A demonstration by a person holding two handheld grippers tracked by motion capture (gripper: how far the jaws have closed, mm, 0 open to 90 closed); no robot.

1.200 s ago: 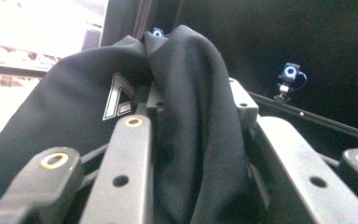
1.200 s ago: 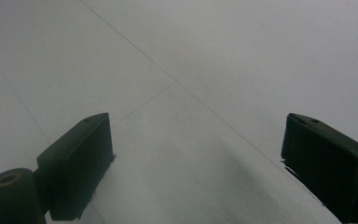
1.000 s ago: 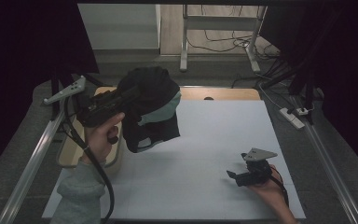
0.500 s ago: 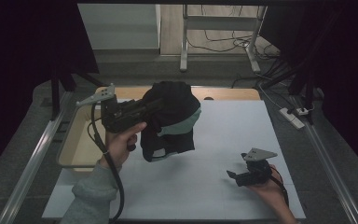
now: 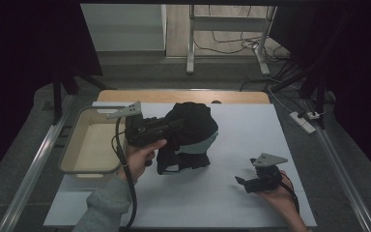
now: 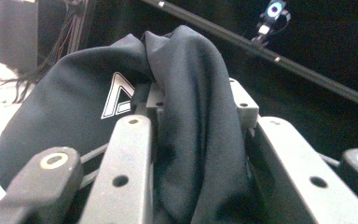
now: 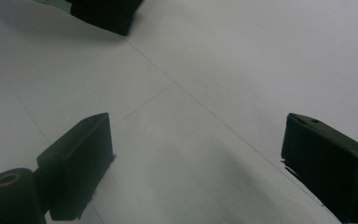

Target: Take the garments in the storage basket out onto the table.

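A shallow cream plastic tub (image 5: 84, 166) sits at the left edge of the white table sheet (image 5: 251, 130). Just right of it, the left gripper (image 5: 176, 126) pinches a fold of a black fabric garment (image 5: 191, 130) with a white triangular logo (image 6: 118, 94), held bunched above the sheet's middle. Well apart at lower right, the right gripper (image 5: 239, 181) rests low on the sheet, jaws spread wide with nothing between them.

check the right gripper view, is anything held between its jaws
No: the right gripper has its two black jaws spread wide apart with just the bare white table surface between them.
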